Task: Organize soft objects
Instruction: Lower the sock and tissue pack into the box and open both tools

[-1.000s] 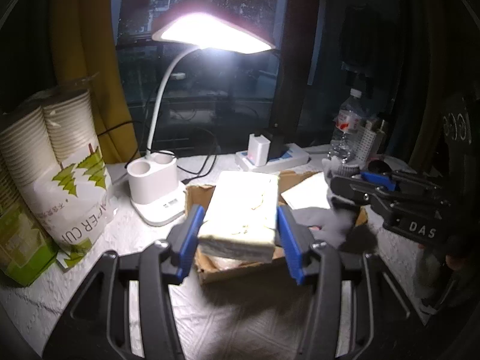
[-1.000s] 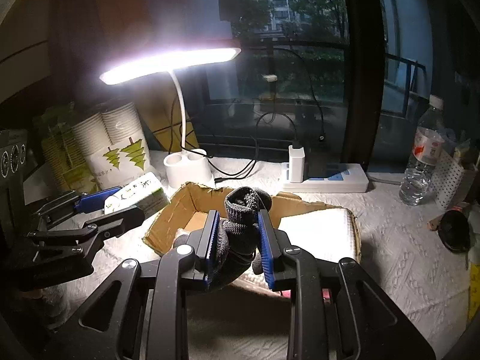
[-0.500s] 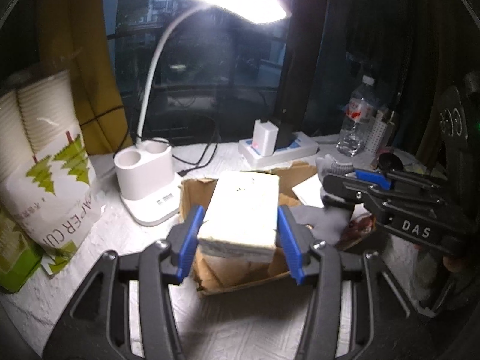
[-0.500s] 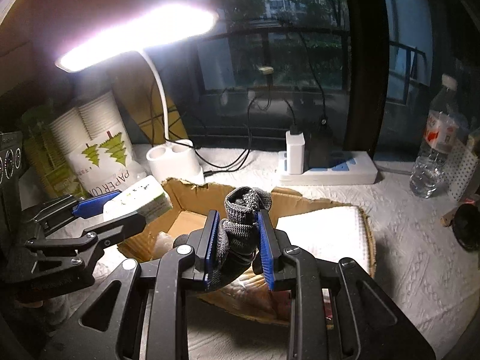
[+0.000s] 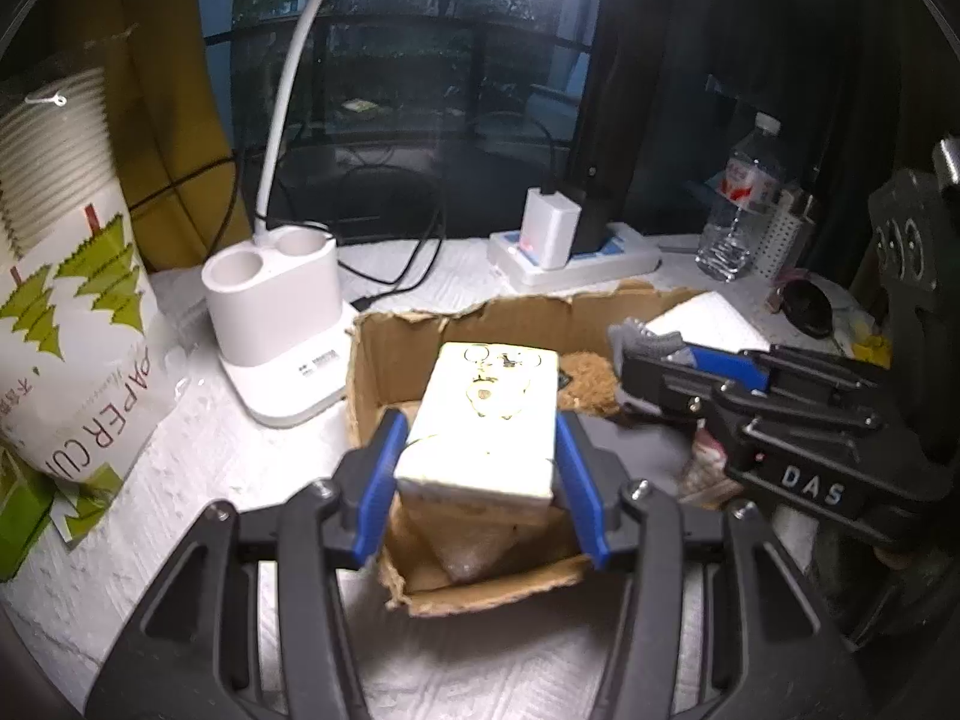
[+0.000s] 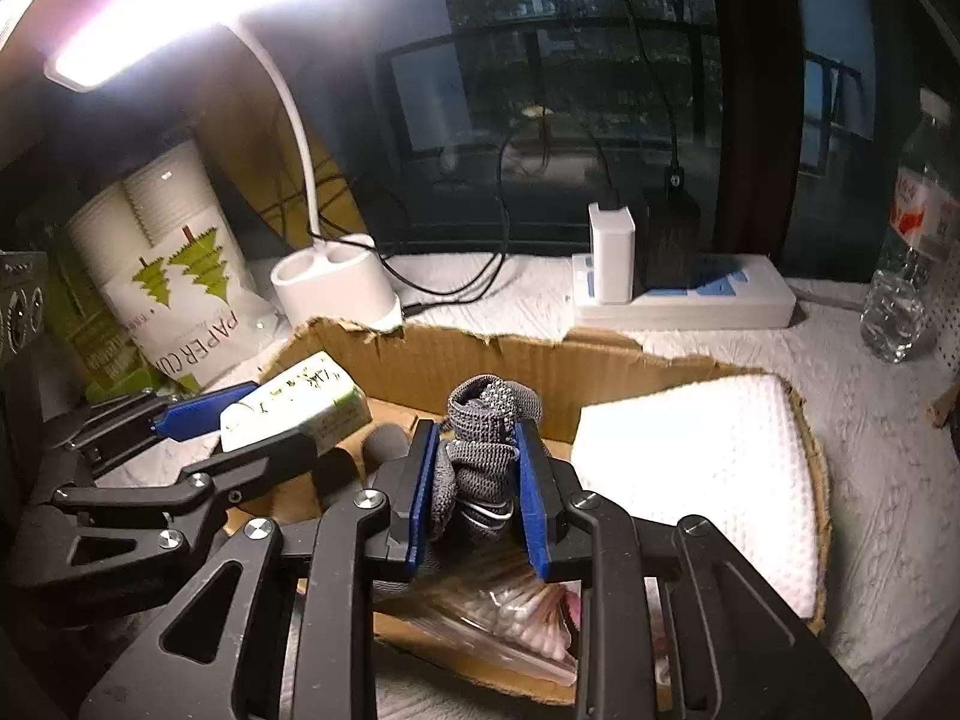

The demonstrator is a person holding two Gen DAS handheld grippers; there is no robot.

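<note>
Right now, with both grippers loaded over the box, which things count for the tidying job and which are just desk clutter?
Part of the job:
tissue pack in the left gripper
grey sock in the right gripper
cardboard box
white folded cloth in the box

Just lying about:
desk lamp
paper cups
power strip
water bottle

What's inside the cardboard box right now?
Inside the cardboard box: a folded white towel on the right, a bag of cotton swabs near the front, and something brown and fuzzy. The tissue pack and grey sock, both gripped, hide the rest.
</note>
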